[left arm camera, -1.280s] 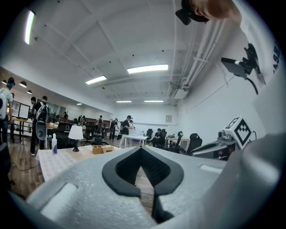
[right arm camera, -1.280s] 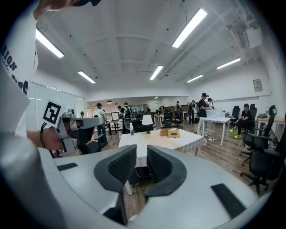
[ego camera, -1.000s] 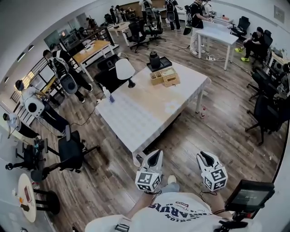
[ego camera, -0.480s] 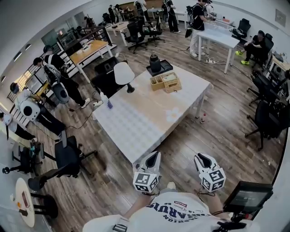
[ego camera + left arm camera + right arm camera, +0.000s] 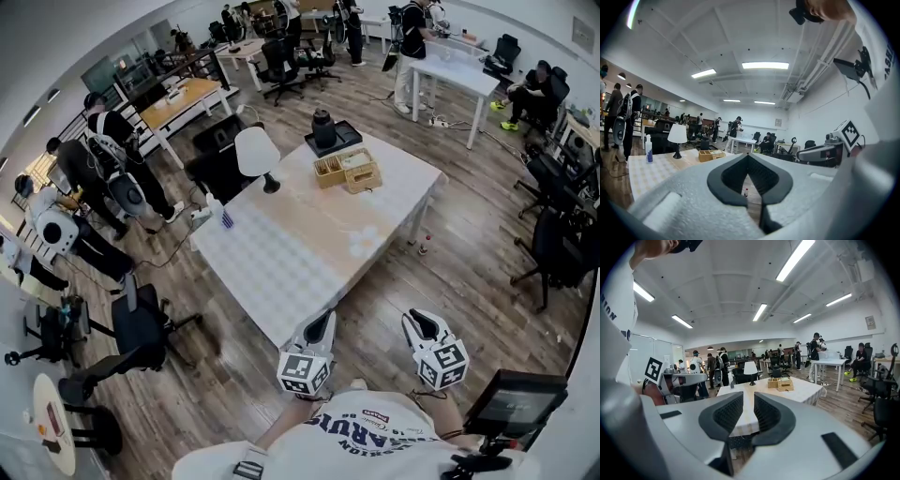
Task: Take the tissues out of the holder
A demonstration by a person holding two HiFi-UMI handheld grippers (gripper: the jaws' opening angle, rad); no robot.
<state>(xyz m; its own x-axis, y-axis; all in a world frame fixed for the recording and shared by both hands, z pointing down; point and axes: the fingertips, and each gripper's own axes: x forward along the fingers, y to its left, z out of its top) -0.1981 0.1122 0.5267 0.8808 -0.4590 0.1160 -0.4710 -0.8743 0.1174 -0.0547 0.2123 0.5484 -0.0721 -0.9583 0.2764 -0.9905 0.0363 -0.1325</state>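
Wood-floored office, white table [image 5: 300, 258], wooden holder [image 5: 359, 175]

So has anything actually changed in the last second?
The person has stepped slightly closer to the table; bystanders on the left have shifted too. Nothing was grabbed or released: left gripper and right gripper stay empty in front, and the tissue holder sits untouched on the table.

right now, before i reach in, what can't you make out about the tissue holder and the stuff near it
Tissues: the wooden holder is too small in every view to show what is inside.
Black item behind the holder: too small in the head view to name.
Table, near edge: mostly covered by the right claw in the right gripper view.
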